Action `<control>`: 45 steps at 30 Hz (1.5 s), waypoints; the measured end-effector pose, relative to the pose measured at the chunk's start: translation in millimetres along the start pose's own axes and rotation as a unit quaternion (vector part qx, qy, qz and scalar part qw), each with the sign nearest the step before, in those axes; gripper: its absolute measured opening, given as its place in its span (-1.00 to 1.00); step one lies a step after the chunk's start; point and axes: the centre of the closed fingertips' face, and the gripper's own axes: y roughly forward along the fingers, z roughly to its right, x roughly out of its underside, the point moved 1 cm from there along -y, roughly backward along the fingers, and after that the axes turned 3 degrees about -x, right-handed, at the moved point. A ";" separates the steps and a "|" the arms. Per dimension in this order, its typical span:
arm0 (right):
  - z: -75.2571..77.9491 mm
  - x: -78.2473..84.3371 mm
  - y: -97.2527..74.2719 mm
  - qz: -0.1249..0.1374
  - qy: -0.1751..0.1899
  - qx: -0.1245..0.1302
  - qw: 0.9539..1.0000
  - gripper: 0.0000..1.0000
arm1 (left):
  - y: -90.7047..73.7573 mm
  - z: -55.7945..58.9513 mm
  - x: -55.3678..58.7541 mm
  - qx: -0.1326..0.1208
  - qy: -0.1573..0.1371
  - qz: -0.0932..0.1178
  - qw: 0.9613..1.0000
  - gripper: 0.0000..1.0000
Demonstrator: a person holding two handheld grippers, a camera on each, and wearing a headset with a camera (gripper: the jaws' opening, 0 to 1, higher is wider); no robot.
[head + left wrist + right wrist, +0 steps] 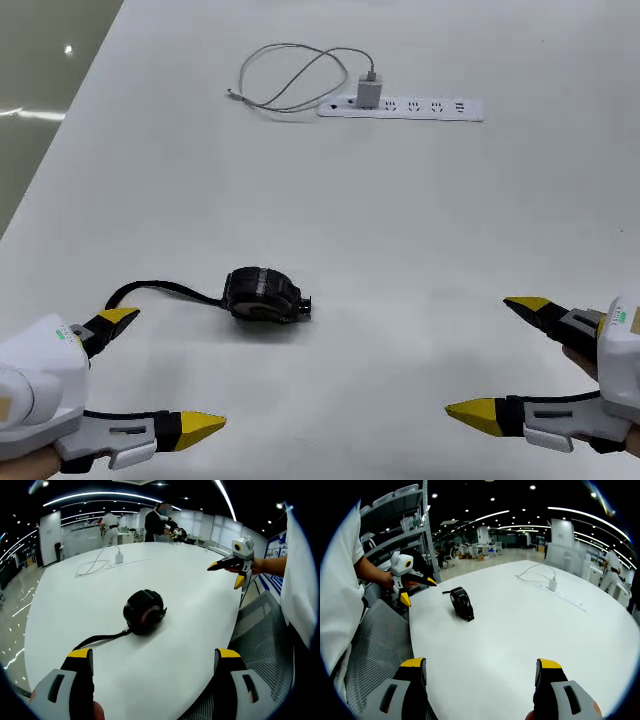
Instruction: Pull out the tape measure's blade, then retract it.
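The tape measure (263, 294) lies just ahead of your wide-open left gripper (172, 368), blade end toward your wide-open right gripper (485, 355)

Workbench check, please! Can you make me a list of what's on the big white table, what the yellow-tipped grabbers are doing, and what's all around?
Surface: white table, smooth, mostly bare.
Job's things: black round tape measure near the front edge, blade not pulled out; its black wrist strap trails toward the left gripper.
Clutter: white power strip at the far side, with a white charger plugged in.
Grippers: left gripper and right gripper both open, one on each side of the tape measure, touching nothing.
Cables: pale cable looped beside the charger.
Surroundings: people standing beyond the table, metal shelves, grey mesh chair.
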 end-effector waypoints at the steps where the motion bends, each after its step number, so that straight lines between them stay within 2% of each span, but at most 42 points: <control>1: 0.1 0.8 -0.2 0.000 -0.002 0.001 1.000 0.83 | -0.2 0.1 0.2 0.000 0.000 0.000 1.000 0.98; 9: -4.7 6.2 -3.9 0.000 0.003 -0.002 1.000 0.98 | -3.0 -3.1 2.7 0.000 -0.001 0.000 1.000 0.98; 14: -5.5 10.6 -5.1 -0.012 0.000 0.000 1.000 0.98 | -3.1 -3.0 3.1 0.001 -0.003 0.000 1.000 0.98; 24: -5.1 9.6 -6.0 -0.015 0.001 0.000 1.000 0.98 | -3.8 -4.7 0.8 -0.005 0.009 0.002 1.000 0.98; 29: -5.0 8.7 -5.8 -0.015 0.000 -0.001 1.000 0.98 | -3.9 -4.7 -1.3 -0.007 0.015 0.010 1.000 0.98; 35: -5.6 8.9 -5.8 -0.014 0.003 -0.002 1.000 0.98 | -3.4 -4.0 1.1 -0.002 0.007 0.003 1.000 0.98; 36: -5.4 8.9 -5.6 -0.014 0.003 -0.002 1.000 0.98 | -3.2 -5.8 0.5 -0.007 0.008 0.005 1.000 0.98; 45: -4.0 11.6 -5.6 -0.015 0.003 -0.002 1.000 0.98 | -2.8 -3.8 0.6 -0.001 0.007 0.006 1.000 0.98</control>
